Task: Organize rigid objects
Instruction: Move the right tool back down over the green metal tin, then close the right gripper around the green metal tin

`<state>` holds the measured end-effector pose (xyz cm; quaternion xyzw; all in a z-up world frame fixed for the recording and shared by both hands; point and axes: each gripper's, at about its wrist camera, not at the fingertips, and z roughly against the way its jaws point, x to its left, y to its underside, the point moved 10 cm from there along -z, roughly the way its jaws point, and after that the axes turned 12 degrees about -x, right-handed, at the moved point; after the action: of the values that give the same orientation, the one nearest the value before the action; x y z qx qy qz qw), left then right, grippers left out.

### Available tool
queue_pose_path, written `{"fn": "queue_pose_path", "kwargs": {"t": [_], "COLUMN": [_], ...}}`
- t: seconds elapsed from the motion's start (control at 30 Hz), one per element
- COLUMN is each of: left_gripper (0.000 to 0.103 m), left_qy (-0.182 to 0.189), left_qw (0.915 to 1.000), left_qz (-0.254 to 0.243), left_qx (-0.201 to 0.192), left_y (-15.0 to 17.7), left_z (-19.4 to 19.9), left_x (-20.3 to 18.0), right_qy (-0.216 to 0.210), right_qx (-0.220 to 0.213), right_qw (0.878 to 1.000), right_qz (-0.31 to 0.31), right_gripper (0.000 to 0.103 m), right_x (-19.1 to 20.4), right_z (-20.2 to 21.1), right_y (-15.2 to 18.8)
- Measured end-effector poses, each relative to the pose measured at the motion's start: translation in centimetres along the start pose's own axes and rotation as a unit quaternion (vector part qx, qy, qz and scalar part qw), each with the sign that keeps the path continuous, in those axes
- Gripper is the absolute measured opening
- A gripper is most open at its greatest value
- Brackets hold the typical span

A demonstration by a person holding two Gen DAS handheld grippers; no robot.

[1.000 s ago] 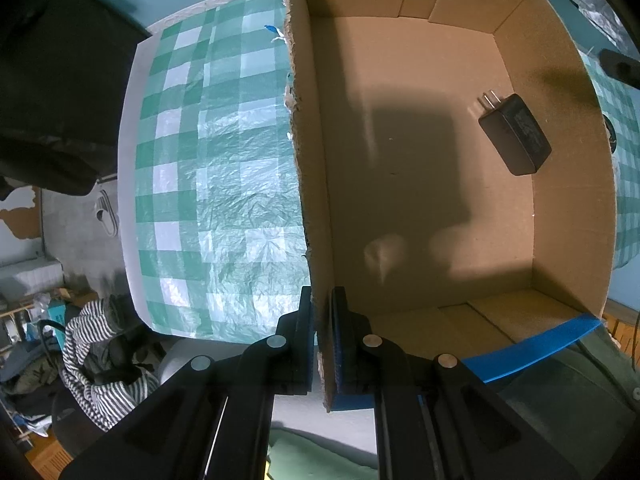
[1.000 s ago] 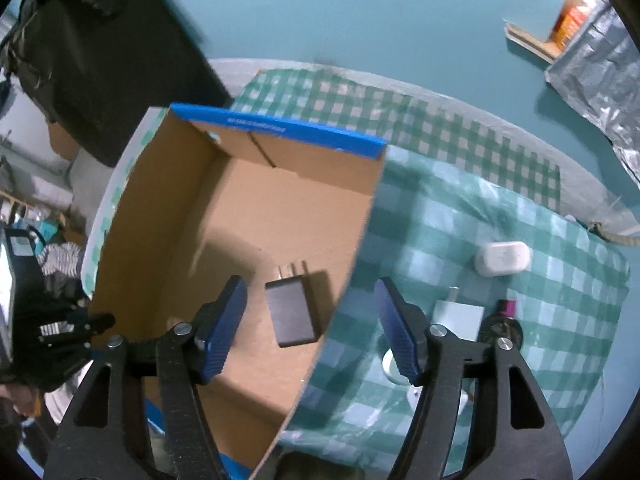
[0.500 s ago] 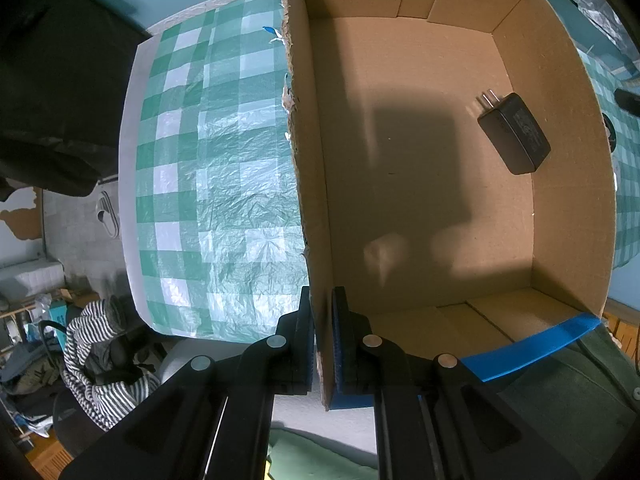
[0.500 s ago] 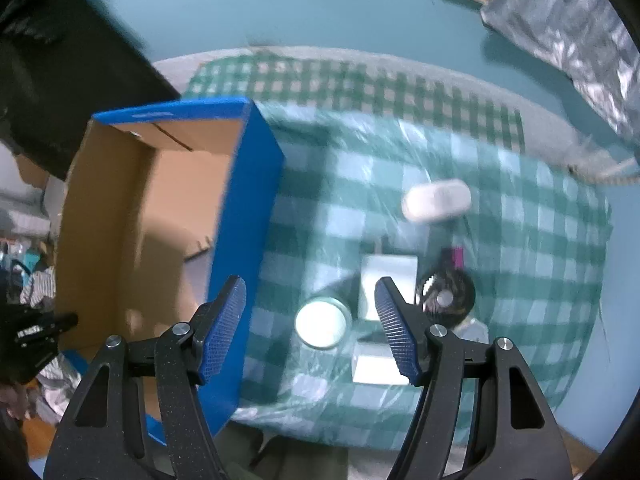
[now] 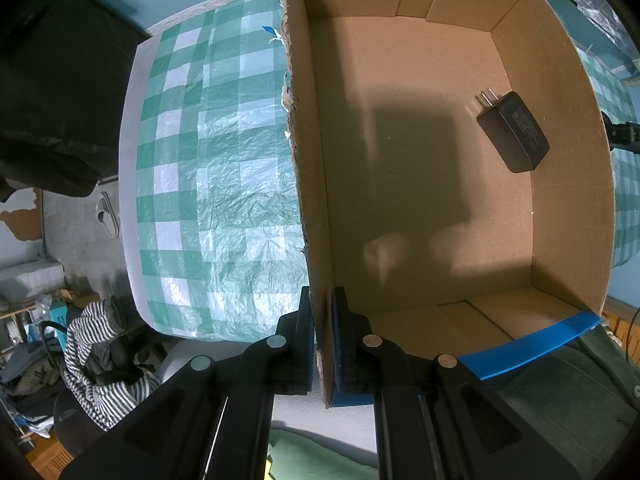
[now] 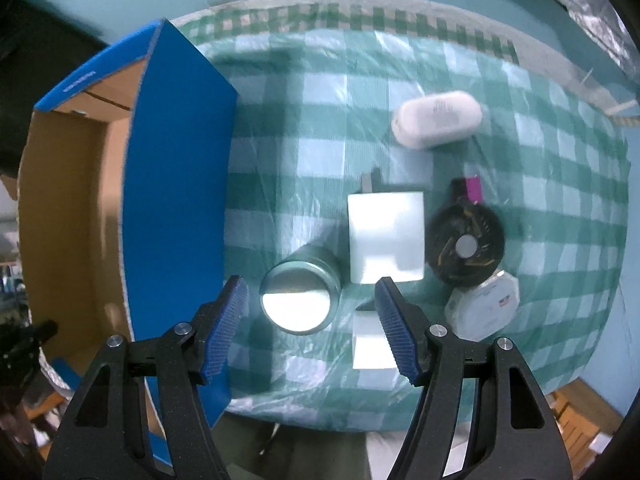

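Observation:
My left gripper (image 5: 322, 320) is shut on the near left wall of the open cardboard box (image 5: 316, 160). A black power adapter (image 5: 514, 138) lies inside the box near its right wall. My right gripper (image 6: 310, 312) is open and empty, hovering above a round silver tin (image 6: 298, 300) on the checked tablecloth. Beside the tin lie a white charger (image 6: 386, 238), a small white block (image 6: 370, 346), a black round device (image 6: 464, 246), a white hexagonal item (image 6: 482, 306) and a white oval case (image 6: 436, 118). The box's blue outer wall (image 6: 176, 200) stands left of the tin.
The green checked tablecloth (image 5: 216, 168) covers the table and its near edge (image 6: 360, 420) is close below the right gripper. Striped clothing and clutter (image 5: 92, 352) lie on the floor to the left. A silver foil sheet (image 6: 580, 12) lies at the far right.
My right gripper has swung right, from over the box and the black adapter to above the silver tin and the loose items. The left gripper still holds the box wall.

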<state>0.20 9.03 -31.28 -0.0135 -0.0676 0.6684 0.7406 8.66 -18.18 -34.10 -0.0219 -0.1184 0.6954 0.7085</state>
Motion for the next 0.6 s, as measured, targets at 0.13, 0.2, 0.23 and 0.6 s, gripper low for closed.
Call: {"fn": "queue_pose_path", "kwargs": {"t": [0.13, 0.2, 0.23, 0.6], "left_gripper": [0.009, 0.009, 0.009, 0.009], "left_qy": [0.0, 0.0, 0.0, 0.0], "left_qw": [1.0, 1.0, 1.0, 1.0], "left_qz": [-0.001, -0.001, 0.0, 0.0], "left_qx": [0.0, -0.001, -0.001, -0.001], "left_y": [0.0, 0.0, 0.0, 0.0], "left_z": [0.0, 0.0, 0.0, 0.0], "left_x": [0.0, 0.0, 0.0, -0.1], "right_qy": [0.007, 0.005, 0.005, 0.007], "right_qx": [0.017, 0.024, 0.028, 0.05], "right_qw": [1.0, 1.0, 1.0, 0.999], "right_qz": [-0.005, -0.004, -0.003, -0.017], "right_gripper": [0.067, 0.067, 0.067, 0.051], "right_x": [-0.2, -0.1, -0.1, 0.4], "right_z": [-1.2, -1.6, -1.9, -4.5], "right_y": [0.5, 0.6, 0.7, 1.2]}}
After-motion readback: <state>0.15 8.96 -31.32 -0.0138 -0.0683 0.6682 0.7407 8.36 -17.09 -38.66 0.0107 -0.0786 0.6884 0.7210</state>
